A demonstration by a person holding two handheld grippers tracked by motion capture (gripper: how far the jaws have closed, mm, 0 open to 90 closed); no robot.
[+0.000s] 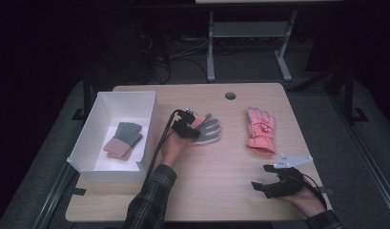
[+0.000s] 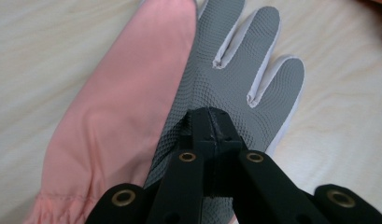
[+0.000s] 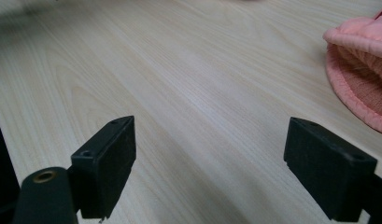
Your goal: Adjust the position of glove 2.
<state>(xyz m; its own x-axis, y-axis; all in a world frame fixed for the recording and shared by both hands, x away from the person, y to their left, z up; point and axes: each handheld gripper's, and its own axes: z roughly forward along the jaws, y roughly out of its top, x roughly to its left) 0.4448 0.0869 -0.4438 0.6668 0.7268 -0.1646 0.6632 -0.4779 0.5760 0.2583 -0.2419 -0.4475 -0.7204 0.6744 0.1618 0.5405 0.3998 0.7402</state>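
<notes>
With the left gripper point(image 2: 211, 122) clamped tight on a thin pinch of the grey-and-pink glove point(image 1: 208, 128) at the middle of the surface point(image 1: 230, 191), the fabric could slip free on lifting, while the right gripper point(image 3: 209, 154), lower right, gapes wide and empty.

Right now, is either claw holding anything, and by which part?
Left claw pinches the grey-palmed glove at its palm. Right claw is open, holding nothing.

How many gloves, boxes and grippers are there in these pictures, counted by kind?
Gloves: 3, a pink and grey glove, a pink ski glove, a knitted green and pink glove.
White box: 1.
Grippers: 2, left gripper, right gripper.
Total: 6.
</notes>
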